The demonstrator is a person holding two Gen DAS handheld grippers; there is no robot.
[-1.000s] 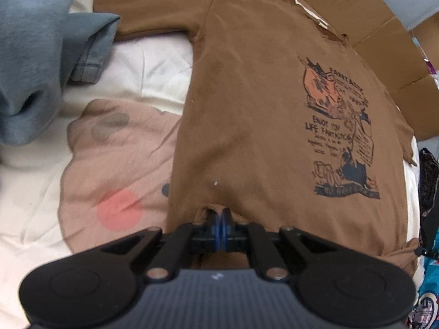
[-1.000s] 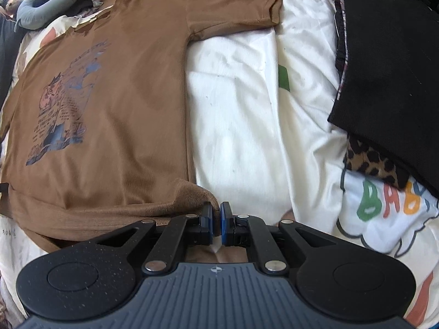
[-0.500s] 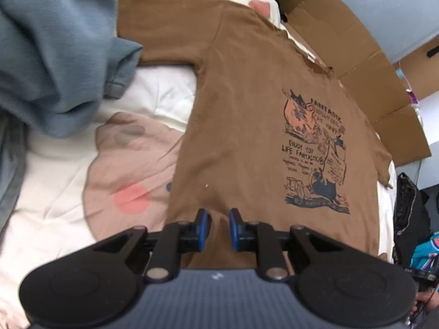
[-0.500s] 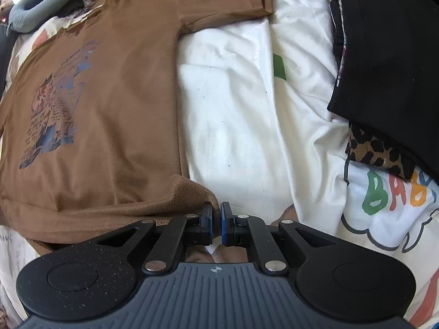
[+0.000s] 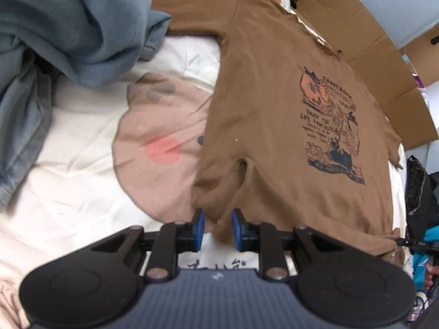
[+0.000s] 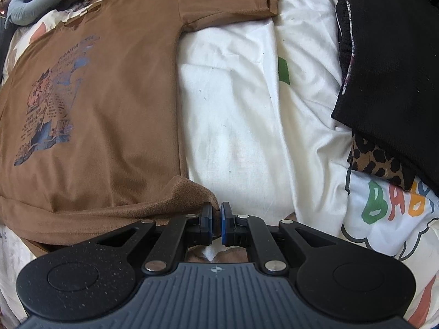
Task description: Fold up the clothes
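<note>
A brown T-shirt [image 5: 269, 109] with a printed picture [image 5: 329, 126] lies spread face up on a white bed sheet [image 6: 233, 109]. My left gripper [image 5: 217, 224] is at the shirt's bottom hem. Its jaws are opening, and a loose pucker of hem lies between the blue pads without being pressed. In the right wrist view the same shirt [image 6: 115, 96] fills the left half. My right gripper [image 6: 216, 216] is shut on its other hem corner, which is turned up so the fuzzy underside shows.
A blue-grey garment [image 5: 76, 22] is heaped at the upper left. Flattened cardboard [image 5: 378, 63] runs along the bed's far side. A black garment [image 6: 389, 54] lies on leopard-print cloth [image 6: 376, 159] at the right. A grey neck pillow [image 6: 35, 2] lies beyond the collar.
My left gripper's jaws have parted and let go of the hem, and that hand has drawn back and up a little. The right gripper has stayed pinched on its corner.
</note>
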